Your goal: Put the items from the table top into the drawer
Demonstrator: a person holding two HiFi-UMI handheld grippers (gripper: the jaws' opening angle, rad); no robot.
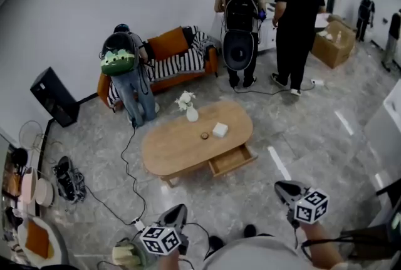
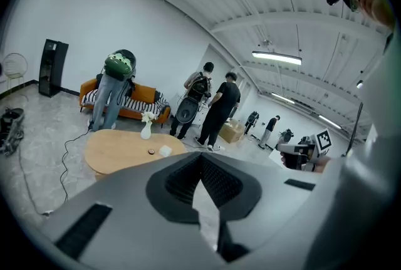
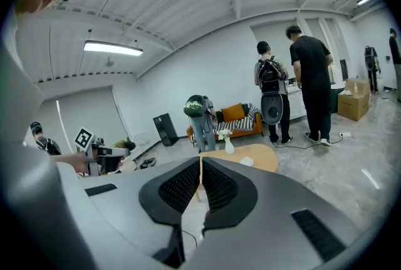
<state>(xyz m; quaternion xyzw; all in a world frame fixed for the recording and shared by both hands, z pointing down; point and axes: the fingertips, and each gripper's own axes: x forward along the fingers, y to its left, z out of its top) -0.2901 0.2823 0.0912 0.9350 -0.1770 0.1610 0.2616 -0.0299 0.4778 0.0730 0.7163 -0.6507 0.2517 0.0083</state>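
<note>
From the head view, the left gripper and the right gripper are both held low near the person's body, well apart from the table. The table lies out ahead of both tips, more in line with the left one. Its drawer is pulled out on the side facing the grippers, and as far as I can make out it has nothing in it. All three items are on the table top. A white block and a small round thing sit nearer the tools, and a vase of white flowers stands beyond them. A cable trails over the floor ahead of the left gripper.

I'd say the step is the approach. Walk in clear of that cable, spread a pair of jaws before reaching, and take the white block first, since it sits just behind the drawer.

In the left gripper view, the left gripper's pads meet at the tips with nothing between them. The table lies ahead and to the left of them, with the vase at its far edge.

In the right gripper view, the right gripper's jaws are also pressed together and empty. The table shows just past its tips to the right, and the vase stands upright on it. The vase looks top-heavy, so grip its body, not the stems.
</note>
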